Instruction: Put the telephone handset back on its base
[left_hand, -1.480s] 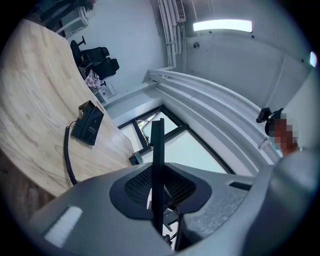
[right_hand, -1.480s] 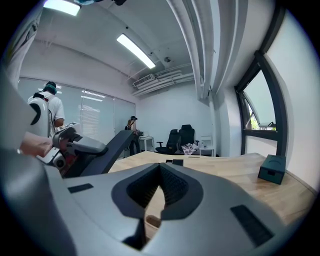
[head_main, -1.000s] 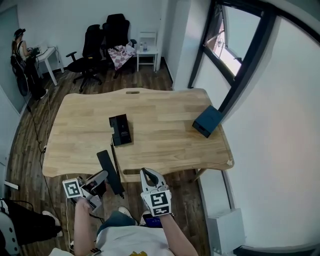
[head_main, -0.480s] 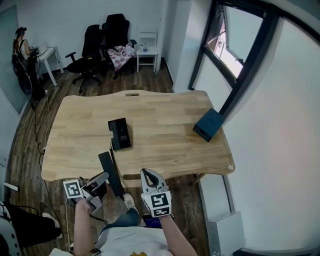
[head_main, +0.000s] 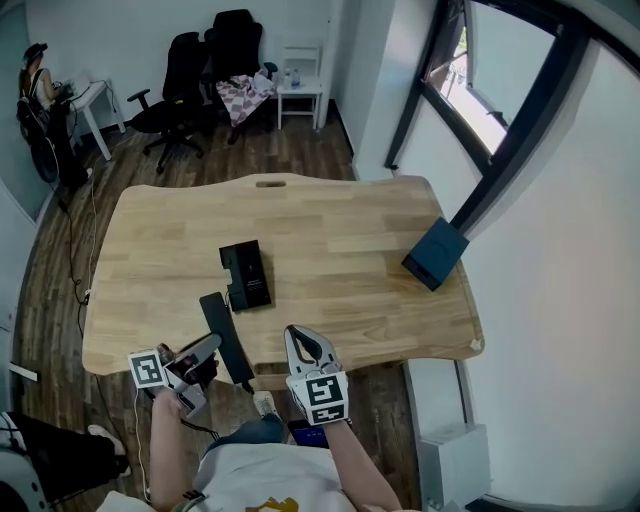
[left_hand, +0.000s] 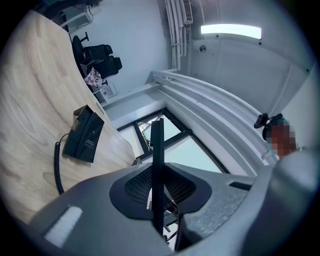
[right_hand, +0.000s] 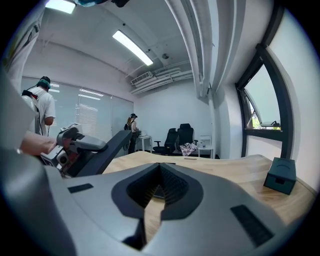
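Handset (head_main: 218, 315) clamped edgewise in left gripper (head_main: 209, 348), hovering at near edge of wooden table (head_main: 350, 260), just short of telephone base (head_main: 246, 275), coiled cord (left_hand: 56, 170) trailing to it. Right gripper (head_main: 298, 340) alongside, jaws together, empty. Base label print possibly white, unreadable.

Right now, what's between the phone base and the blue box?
Only bare tabletop between the phone base and the blue box, seen in the head view.

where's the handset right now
In the head view, the handset is at lower left, clamped in the left gripper over the near edge of the table, just short of the base.
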